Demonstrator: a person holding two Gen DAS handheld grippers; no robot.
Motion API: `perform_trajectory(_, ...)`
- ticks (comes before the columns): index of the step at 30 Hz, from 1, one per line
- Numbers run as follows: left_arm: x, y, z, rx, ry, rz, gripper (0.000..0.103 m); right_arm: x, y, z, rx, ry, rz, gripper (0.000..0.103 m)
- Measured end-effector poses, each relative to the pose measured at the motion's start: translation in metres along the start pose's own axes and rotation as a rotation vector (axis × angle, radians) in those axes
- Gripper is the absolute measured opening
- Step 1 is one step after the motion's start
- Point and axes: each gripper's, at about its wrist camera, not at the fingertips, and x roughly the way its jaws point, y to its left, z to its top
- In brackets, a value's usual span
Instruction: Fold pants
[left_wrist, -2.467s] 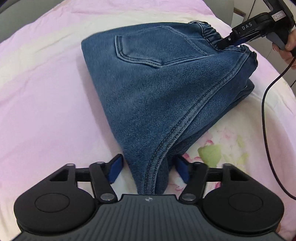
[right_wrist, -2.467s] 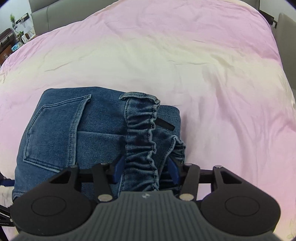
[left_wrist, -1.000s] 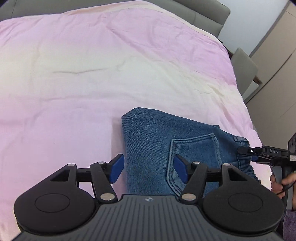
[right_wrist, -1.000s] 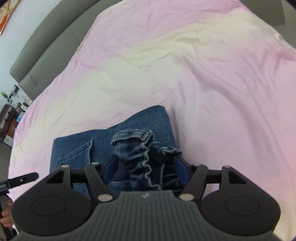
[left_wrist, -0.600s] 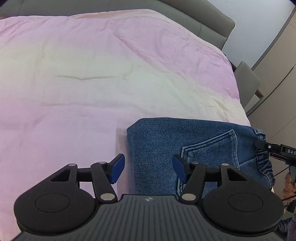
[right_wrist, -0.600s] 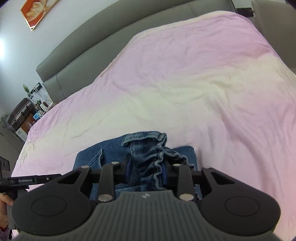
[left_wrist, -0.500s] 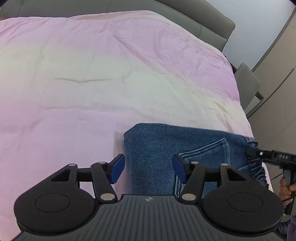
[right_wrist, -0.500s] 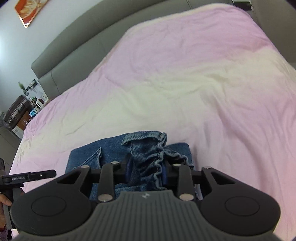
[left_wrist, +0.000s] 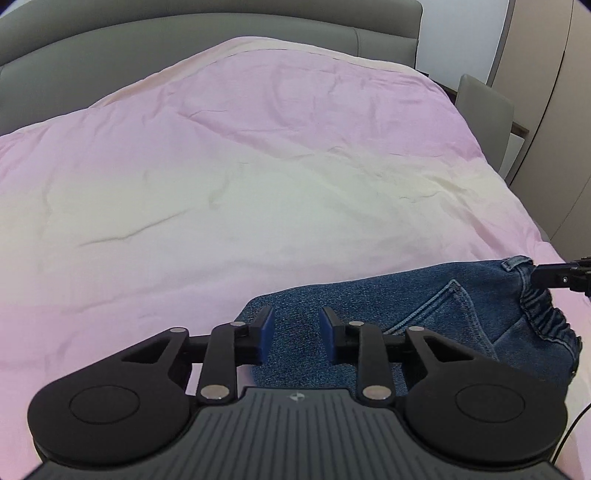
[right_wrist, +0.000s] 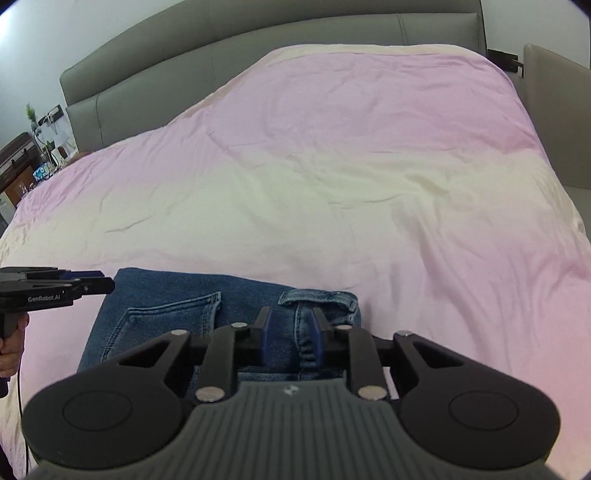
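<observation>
The blue jeans (right_wrist: 166, 321) lie folded into a flat bundle on a big bed with a pink and pale yellow cover (right_wrist: 332, 184). They sit near the close edge of the bed. A back pocket (right_wrist: 162, 317) faces up, and the stretchy waistband (left_wrist: 546, 314) is at one end.

The right gripper (right_wrist: 290, 332) sits over the waistband end. Its jaws have just been closing, and the bunched waistband is between the two blue pads (right_wrist: 266, 332). The pads look pressed against the denim on both sides, so this claw is grasping the jeans. A belt loop (right_wrist: 317, 297) lies just past its tips.

The left gripper (left_wrist: 295, 325) is at the other end of the bundle, over the folded edge. Its jaws have just been closing too. There is a gap between its blue pads (left_wrist: 266, 328) and you can see flat denim through it. From the right wrist view its tips (right_wrist: 92, 282) seem to be above the corner of the jeans, with nothing pinched. So this claw looks released, only partly closed.

A hand (right_wrist: 11, 347) holds the left gripper's handle at the edge of that view. A grey headboard (right_wrist: 258, 48) stands at the far end of the bed
</observation>
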Motion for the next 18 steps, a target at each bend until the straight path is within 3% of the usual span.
perform_trajectory(3, 0.023, 0.007, -0.003, -0.032, 0.033, 0.003, 0.032, 0.025, -0.007, -0.01, 0.004, 0.035, -0.071, 0.006)
perform_trajectory(5, 0.038, 0.01, -0.005, -0.042, 0.069, 0.0, 0.032, 0.04, -0.019, -0.016, 0.046, 0.064, -0.06, 0.006)
perform_trajectory(9, 0.049, 0.01, -0.006, -0.058, 0.101, 0.011, 0.031, 0.053, -0.015, -0.024, 0.006, 0.085, -0.09, 0.006)
perform_trajectory(13, 0.023, -0.005, 0.0, 0.015, 0.089, 0.063, 0.031, 0.035, -0.007, -0.016, 0.02, 0.068, -0.089, 0.006)
perform_trajectory(18, -0.039, -0.027, -0.022, 0.084, 0.025, -0.008, 0.031, -0.024, 0.019, -0.031, -0.075, -0.007, -0.078, 0.02)
